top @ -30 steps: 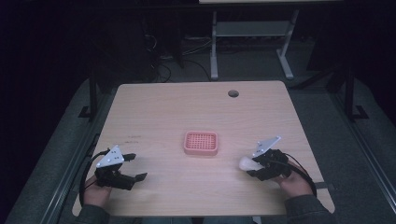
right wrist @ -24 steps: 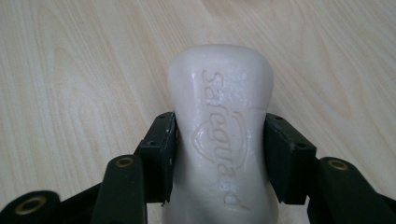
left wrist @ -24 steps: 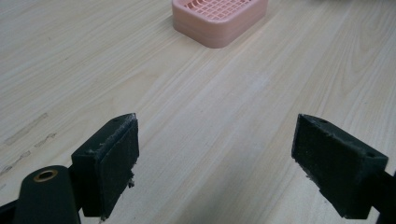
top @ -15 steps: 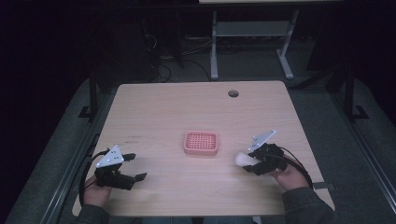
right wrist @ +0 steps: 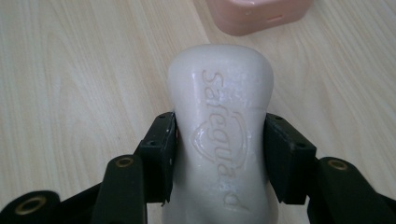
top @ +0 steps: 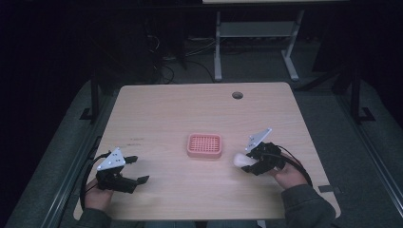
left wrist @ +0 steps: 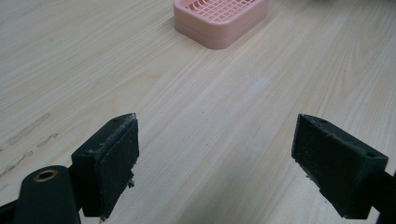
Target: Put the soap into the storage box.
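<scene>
One pink soap dish sits just beside the held soap bar.

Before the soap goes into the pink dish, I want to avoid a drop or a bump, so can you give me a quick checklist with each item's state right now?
1. Grip on the soap bar: the right gripper has both jaws pressed on its sides. Ok.
2. Soap off the table: in the right gripper view it seems to be held above the wood, but the gap underneath is hidden. Cannot tell.
3. Soap dish empty and upright: the grid top shows nothing on it. Ok.
4. Path between soap and dish: bare table. Ok.
5. Left gripper out of the way: open, nothing between its jaws, well to the left of the dish. Ok.
</scene>
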The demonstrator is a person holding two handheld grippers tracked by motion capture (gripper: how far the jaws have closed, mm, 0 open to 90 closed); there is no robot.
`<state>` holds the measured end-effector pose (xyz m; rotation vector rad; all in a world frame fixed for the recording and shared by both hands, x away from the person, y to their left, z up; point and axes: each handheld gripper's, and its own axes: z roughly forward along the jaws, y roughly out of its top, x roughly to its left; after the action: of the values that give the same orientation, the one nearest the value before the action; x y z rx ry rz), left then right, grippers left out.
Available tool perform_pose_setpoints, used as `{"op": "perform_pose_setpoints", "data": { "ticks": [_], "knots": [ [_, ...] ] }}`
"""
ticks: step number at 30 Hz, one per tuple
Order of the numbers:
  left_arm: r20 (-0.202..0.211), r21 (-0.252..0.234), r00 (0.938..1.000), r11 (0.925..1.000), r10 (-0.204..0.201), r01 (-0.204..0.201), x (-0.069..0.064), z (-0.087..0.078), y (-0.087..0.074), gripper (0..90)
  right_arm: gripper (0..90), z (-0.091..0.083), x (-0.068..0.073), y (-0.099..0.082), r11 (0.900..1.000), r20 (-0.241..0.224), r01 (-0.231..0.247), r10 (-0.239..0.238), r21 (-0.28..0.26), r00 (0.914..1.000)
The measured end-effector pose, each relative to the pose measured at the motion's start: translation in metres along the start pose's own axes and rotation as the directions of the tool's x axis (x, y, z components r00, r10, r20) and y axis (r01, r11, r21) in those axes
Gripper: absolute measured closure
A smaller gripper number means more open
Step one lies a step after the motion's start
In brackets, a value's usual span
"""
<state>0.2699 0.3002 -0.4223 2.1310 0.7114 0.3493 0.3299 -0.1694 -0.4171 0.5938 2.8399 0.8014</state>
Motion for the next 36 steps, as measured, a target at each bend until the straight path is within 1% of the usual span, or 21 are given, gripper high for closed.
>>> {"op": "perform_pose_setpoints", "data": {
  "ticks": [1,2,5,6,9,14,17,18,19,21,22,24,29,32,34,36],
  "knots": [
    [0.000,0.000,1.0000,1.0000,0.000,0.000,0.000,0.000,0.000,14.8,48.3,0.000,0.000,0.001,1.0000,-0.010,-0.004,0.004,-0.001,0.9999],
    [0.000,0.001,1.0000,1.0000,0.000,0.000,0.000,0.000,0.000,14.8,48.3,0.002,-0.001,0.001,1.0000,-0.012,0.004,-0.004,-0.005,0.9999],
    [0.000,0.001,1.0000,1.0000,0.001,-0.001,0.000,0.000,0.000,14.8,48.3,0.004,-0.001,0.003,1.0000,-0.015,0.009,-0.009,0.004,0.9999],
    [0.000,0.001,1.0000,1.0000,0.001,-0.001,0.000,0.000,0.000,14.8,48.3,0.005,-0.001,0.004,1.0000,-0.018,0.001,-0.001,0.010,0.9998],
    [-0.001,0.001,1.0000,1.0000,0.003,-0.003,0.000,0.000,0.000,14.8,48.3,0.006,-0.002,0.005,0.9999,-0.022,0.008,-0.007,0.009,0.9997],
    [-0.001,0.000,1.0000,1.0000,0.004,-0.004,0.000,0.000,0.000,14.8,48.3,0.005,-0.003,0.012,0.9996,-0.020,0.024,-0.024,0.012,0.9995],
    [-0.001,0.000,1.0000,1.0000,0.003,-0.003,0.000,0.000,0.000,14.8,48.3,0.005,-0.003,0.017,0.9995,-0.023,0.025,-0.025,0.017,0.9994],
    [-0.001,0.000,1.0000,1.0000,0.004,-0.004,0.001,-0.001,0.000,14.8,48.3,0.005,-0.004,0.018,0.9994,-0.021,0.034,-0.034,0.012,0.9992],
    [-0.001,-0.001,1.0000,1.0000,0.004,-0.004,0.001,-0.001,0.000,14.8,48.4,0.005,-0.004,0.019,0.9995,-0.024,0.029,-0.029,0.012,0.9993],
    [0.000,-0.002,1.0000,1.0000,0.003,-0.003,0.001,0.000,0.000,14.8,48.3,0.007,-0.005,0.021,0.9990,-0.025,0.042,-0.041,0.019,0.9988],
    [-0.001,0.000,1.0000,1.0000,0.004,-0.004,0.001,-0.001,0.000,14.8,48.3,0.007,-0.004,0.022,0.9990,-0.028,0.037,-0.037,0.023,0.9989],
    [0.000,0.000,1.0000,1.0000,0.004,-0.004,0.001,-0.001,0.000,14.8,48.3,0.008,-0.005,0.024,0.9987,-0.027,0.044,-0.043,0.027,0.9987],
    [0.000,0.006,1.0000,1.0000,0.006,-0.006,0.001,-0.001,0.000,14.8,48.4,0.008,-0.006,0.028,0.9984,-0.029,0.051,-0.050,0.023,0.9983],
    [0.000,0.002,1.0000,1.0000,0.005,-0.005,0.001,-0.001,0.000,14.8,48.4,0.008,-0.007,0.032,0.9980,-0.031,0.059,-0.058,0.025,0.9978],
    [-0.001,0.002,1.0000,1.0000,0.005,-0.005,0.001,-0.001,0.000,14.8,48.4,0.008,-0.008,0.035,0.9979,-0.034,0.063,-0.062,0.014,0.9975],
    [0.001,0.002,1.0000,1.0000,0.005,-0.005,0.001,-0.001,0.000,14.8,48.3,0.009,-0.008,0.037,0.9977,-0.034,0.065,-0.065,0.018,0.9973]
  ]
}}
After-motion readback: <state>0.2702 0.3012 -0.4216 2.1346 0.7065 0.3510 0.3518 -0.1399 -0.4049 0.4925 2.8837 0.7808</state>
